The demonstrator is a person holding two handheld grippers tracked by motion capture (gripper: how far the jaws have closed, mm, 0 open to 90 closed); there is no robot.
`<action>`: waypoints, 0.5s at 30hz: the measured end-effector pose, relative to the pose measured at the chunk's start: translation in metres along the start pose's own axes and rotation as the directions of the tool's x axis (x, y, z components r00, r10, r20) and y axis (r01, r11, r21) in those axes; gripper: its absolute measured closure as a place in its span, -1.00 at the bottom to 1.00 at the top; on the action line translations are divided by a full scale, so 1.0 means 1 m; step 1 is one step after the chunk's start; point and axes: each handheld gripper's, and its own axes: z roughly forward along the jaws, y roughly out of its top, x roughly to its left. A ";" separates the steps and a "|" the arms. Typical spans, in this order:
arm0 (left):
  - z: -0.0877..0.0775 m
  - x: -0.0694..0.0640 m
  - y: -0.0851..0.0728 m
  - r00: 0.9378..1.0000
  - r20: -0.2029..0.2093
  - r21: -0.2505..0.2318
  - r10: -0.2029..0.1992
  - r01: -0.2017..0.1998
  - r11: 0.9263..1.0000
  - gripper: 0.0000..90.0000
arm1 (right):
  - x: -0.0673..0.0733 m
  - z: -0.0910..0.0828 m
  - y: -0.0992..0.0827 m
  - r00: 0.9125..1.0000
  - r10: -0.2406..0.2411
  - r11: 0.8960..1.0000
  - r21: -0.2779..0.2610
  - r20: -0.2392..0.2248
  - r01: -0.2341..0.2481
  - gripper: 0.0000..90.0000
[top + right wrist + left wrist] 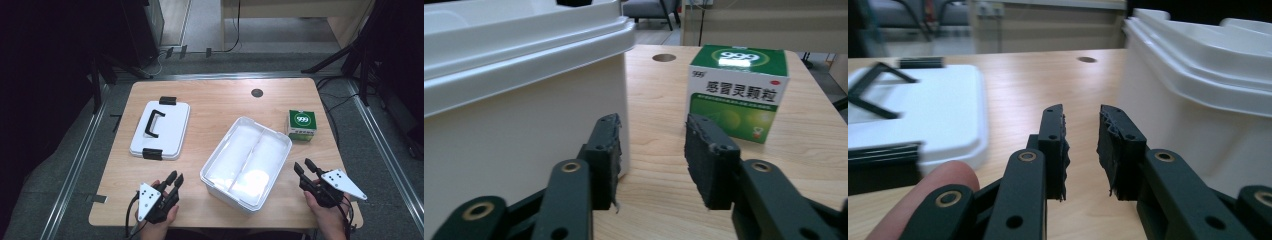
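The scene is viewed from above the person's edge of the light wooden table (215, 100), looking forward and down; the whole top is taken in from some distance. The left gripper view is set low, close over the tabletop, faced toward 12 o'clock, with the flat white plastic lid with black handle (913, 110) at 10 o'clock. The right gripper view is likewise low and near. The open white plastic storage bin (247, 162) is shared by all three views.

White bin (248, 165) between both claws
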 end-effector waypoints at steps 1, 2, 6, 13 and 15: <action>0.000 -0.005 -0.001 1.000 0.017 0.002 0.003 -0.003 1.000 0.65 | 0.002 0.001 0.000 1.000 -0.004 1.000 0.000 -0.007 0.004 0.38; -0.001 -0.009 -0.001 0.999 0.032 0.004 0.005 -0.005 1.000 0.66 | 0.004 0.002 0.000 1.000 -0.008 1.000 0.000 -0.012 0.008 0.42; -0.003 -0.023 -0.004 0.996 0.084 0.007 0.011 -0.012 1.000 0.75 | 0.010 0.005 0.001 0.999 -0.016 1.000 -0.011 -0.033 0.016 0.61; -0.001 -0.041 -0.009 0.984 0.168 0.022 0.059 -0.063 0.998 0.91 | 0.009 0.009 0.000 0.998 -0.007 1.000 -0.006 -0.060 0.007 0.94; 0.002 -0.042 -0.011 0.982 0.181 0.035 0.052 -0.059 0.998 0.86 | 0.008 0.008 0.000 0.997 -0.006 1.000 -0.006 -0.079 0.005 0.94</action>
